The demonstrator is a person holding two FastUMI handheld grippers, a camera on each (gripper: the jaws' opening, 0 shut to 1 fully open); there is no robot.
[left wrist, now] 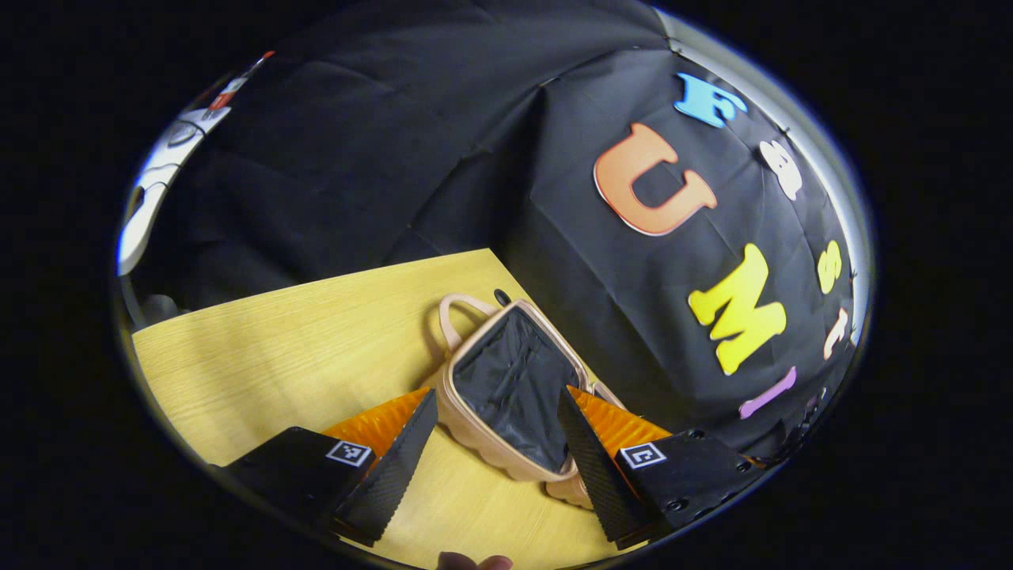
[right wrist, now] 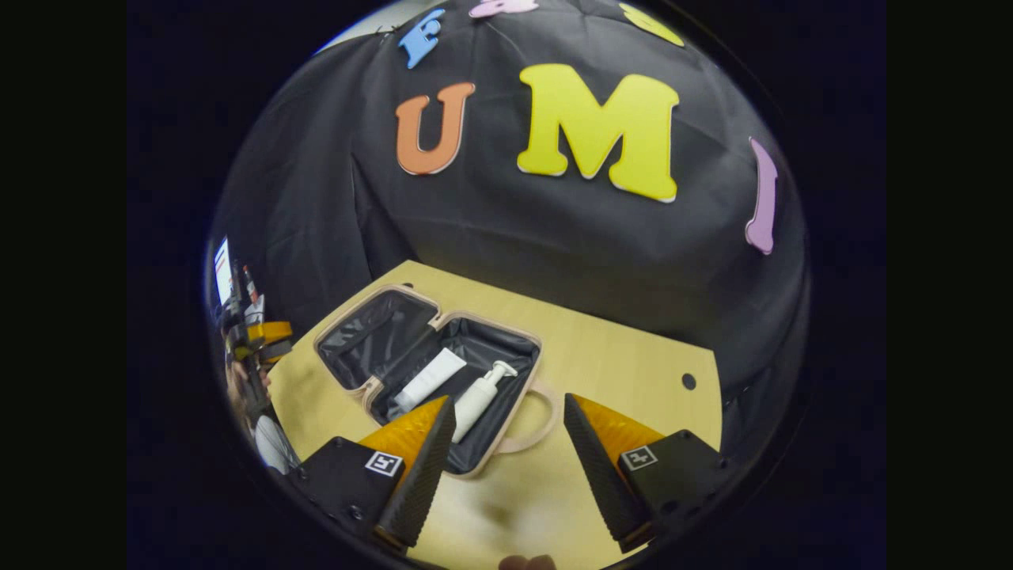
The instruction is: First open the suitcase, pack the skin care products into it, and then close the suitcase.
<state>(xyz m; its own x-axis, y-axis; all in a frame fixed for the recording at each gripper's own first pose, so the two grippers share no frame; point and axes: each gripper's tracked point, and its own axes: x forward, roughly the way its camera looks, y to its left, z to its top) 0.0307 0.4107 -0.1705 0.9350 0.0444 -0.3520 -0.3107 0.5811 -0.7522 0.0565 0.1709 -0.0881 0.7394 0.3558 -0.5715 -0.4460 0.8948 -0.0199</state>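
Observation:
In the right gripper view the beige suitcase [right wrist: 348, 380] lies open on the wooden table [right wrist: 633, 356], both halves lined in black. Its lid half is at the left. The half with the handle [right wrist: 541, 427] holds a white tube [right wrist: 430, 378] and a white pump bottle [right wrist: 479, 396], both lying flat. My right gripper [right wrist: 509, 400] hovers open just in front of that half, holding nothing. The left gripper [right wrist: 257, 340] shows at the far left, off the lid's side. In the left gripper view my left gripper [left wrist: 497, 392] is open, with the suitcase [left wrist: 475, 434] ahead between its fingers, not touching.
The table [left wrist: 316, 340] runs up to the black cloth wall on the far side. A small round hole [right wrist: 688, 381] sits near its far right corner. A screen and some equipment [right wrist: 225, 277] stand beyond the table's left end.

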